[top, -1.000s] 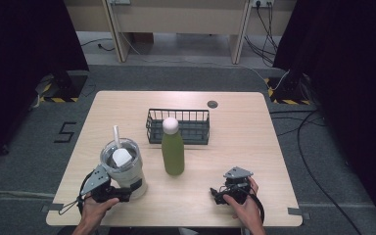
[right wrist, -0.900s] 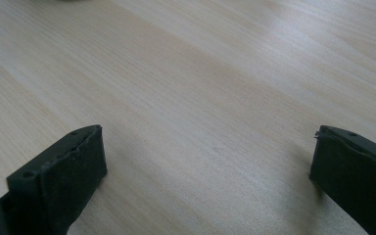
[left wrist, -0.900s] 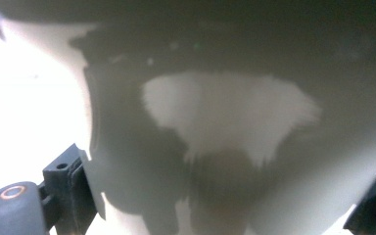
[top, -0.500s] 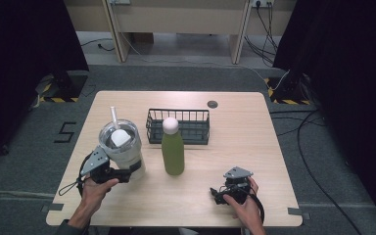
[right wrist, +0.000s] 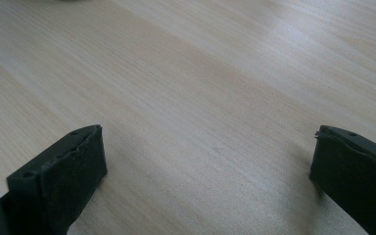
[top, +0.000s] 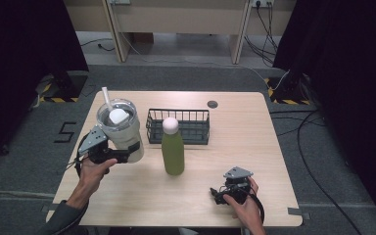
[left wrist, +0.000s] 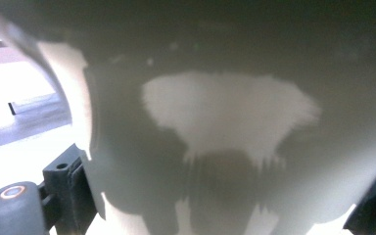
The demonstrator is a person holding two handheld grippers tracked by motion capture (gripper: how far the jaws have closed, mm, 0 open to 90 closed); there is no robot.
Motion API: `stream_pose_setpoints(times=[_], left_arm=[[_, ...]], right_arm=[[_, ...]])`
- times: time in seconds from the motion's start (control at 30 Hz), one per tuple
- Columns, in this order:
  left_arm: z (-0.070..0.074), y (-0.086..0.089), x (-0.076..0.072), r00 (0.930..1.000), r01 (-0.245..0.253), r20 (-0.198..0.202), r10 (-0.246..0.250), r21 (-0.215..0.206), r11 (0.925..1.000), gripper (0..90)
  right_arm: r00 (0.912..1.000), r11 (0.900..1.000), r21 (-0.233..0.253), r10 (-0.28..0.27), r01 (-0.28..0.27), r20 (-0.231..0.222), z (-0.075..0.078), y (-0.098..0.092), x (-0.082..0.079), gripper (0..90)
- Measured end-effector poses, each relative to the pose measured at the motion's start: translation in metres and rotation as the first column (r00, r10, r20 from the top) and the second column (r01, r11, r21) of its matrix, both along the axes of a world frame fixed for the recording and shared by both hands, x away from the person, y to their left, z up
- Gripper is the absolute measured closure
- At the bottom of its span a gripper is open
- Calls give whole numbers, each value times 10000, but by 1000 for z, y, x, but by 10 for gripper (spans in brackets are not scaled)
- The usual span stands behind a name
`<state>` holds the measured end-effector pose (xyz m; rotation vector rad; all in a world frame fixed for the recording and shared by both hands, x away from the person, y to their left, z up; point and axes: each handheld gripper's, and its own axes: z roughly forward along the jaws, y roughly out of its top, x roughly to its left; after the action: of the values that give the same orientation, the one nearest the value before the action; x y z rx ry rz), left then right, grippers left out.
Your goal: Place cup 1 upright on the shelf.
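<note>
While clamped on the tumbler [top: 121, 129], left gripper [top: 108, 154]; right gripper [top: 225, 192] wide, empty.

Pale wooden table [top: 284, 161] bearing green bottle [top: 173, 147], black wire basket [top: 178, 126].

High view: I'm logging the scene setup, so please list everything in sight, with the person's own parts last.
tumbler: one, pale grey with clear lid and white straw, held above the table's left part
bottle: one, green with white cap, upright at table centre
wire basket: one, black, behind the bottle
round disc: one, dark, near the table's far edge
table: one, light wood
left gripper: one, black, clamped on the tumbler
right gripper: one, black, jaws apart, low over the table's near right
hands: two, one on each gripper
</note>
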<state>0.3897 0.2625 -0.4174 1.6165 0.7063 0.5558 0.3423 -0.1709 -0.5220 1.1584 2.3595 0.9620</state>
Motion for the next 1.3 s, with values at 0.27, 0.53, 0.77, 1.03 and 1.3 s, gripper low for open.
stream_pose_setpoints(times=[0.27, 0.53, 0.77, 1.03, 1.3], left_arm=[[15, -4, 14, 10000, 11, 87, -11, -33, 10000, 108], [29, -11, 30, 9999, 61, 139, -62, 41, 10000, 108], [40, -22, 48, 9996, 128, 269, -130, 86, 9999, 108], [49, -35, 74, 9997, 213, 91, -212, -52, 9998, 108], [48, -46, 97, 9999, 154, -57, -155, -101, 9998, 108]], right_arm=[[10000, 10000, 1, -3, 3, -2, 0, 0, 0, 4], [10000, 10000, -1, -1, 1, 0, 0, 0, 0, 4], [10000, 10000, -17, 9, -9, -14, 0, 0, 0, 4], [10000, 10000, -2, 1, -1, -30, 0, 0, 0, 4], [10000, 10000, -16, 9, -9, -44, 1, 0, 0, 5]])
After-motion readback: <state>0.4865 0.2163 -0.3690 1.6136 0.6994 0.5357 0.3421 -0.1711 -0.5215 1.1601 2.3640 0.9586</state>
